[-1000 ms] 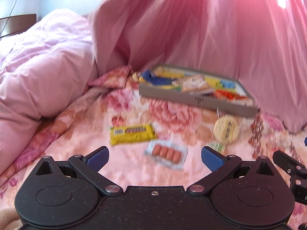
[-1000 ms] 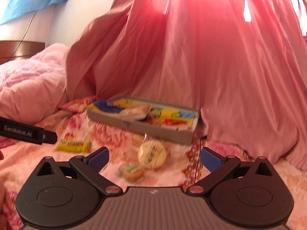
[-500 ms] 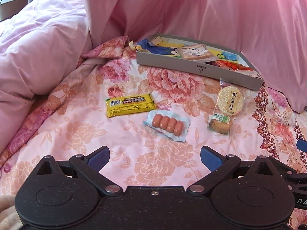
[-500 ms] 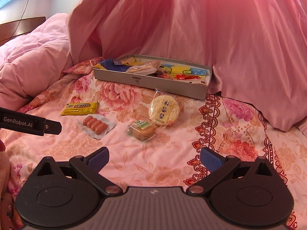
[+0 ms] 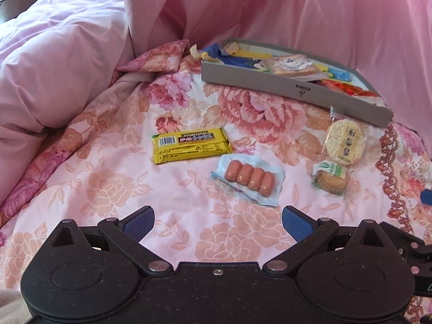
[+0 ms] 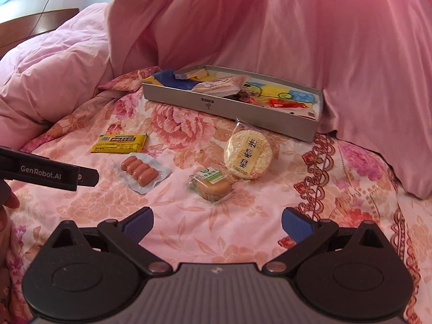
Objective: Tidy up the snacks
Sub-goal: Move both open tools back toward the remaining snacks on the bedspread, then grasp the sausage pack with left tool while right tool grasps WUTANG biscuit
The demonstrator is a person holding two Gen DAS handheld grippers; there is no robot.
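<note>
Several wrapped snacks lie loose on the floral bedspread: a yellow bar (image 5: 191, 145) (image 6: 119, 143), a pack of small sausages (image 5: 249, 178) (image 6: 139, 172), a round rice cracker (image 5: 345, 143) (image 6: 248, 154) and a small green-labelled cake (image 5: 330, 178) (image 6: 213, 184). Behind them stands a grey box (image 5: 297, 90) (image 6: 229, 109) holding several snacks. My left gripper (image 5: 218, 225) hovers open just short of the sausages. Open too, my right gripper (image 6: 217, 224) hangs in front of the small cake. Neither holds anything.
A heaped pink duvet (image 5: 54, 54) rises at the left. Pink draped fabric (image 6: 297, 27) hangs behind and right of the box. The left tool's body (image 6: 48, 171) reaches into the right wrist view from the left, with a fingertip (image 6: 12, 202) below it.
Both cameras have tilted down and come closer to the bedspread, so the loose snacks sit larger and higher in view. Both grippers have stayed open.
</note>
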